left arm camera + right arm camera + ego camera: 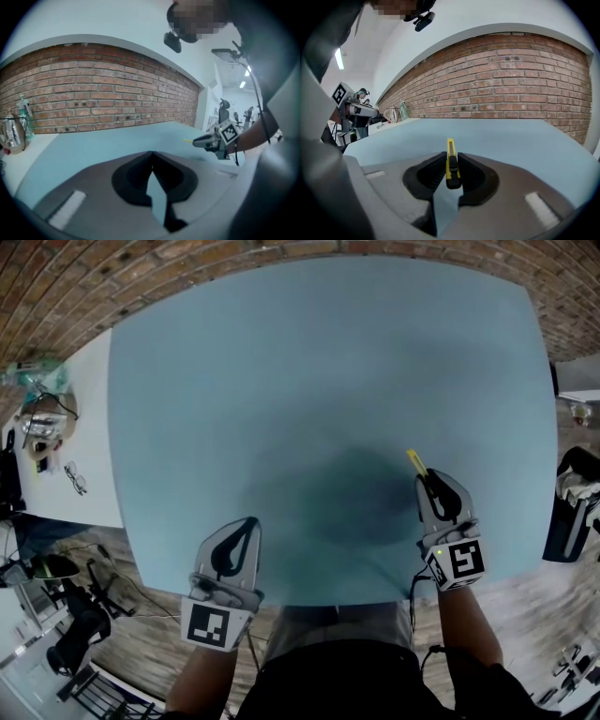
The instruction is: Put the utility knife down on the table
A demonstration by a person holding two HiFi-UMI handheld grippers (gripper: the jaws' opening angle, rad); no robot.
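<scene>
A yellow and black utility knife (451, 163) is clamped between the jaws of my right gripper (451, 159), its tip pointing forward past the jaw ends. In the head view the knife's yellow tip (416, 462) sticks out beyond the right gripper (437, 486), which hovers over the near right part of the light blue table (319, 381). My left gripper (236, 538) is at the near left edge, its jaws shut with nothing between them (152, 161). From the left gripper view, the right gripper (208, 139) with the knife shows across the table.
A brick wall (141, 268) runs behind the table. A white side table (70, 418) at the left carries a kettle-like item (42, 423) and glasses (75, 479). Chairs and cables stand on the floor at lower left (66, 615); a dark bag (572, 502) sits at right.
</scene>
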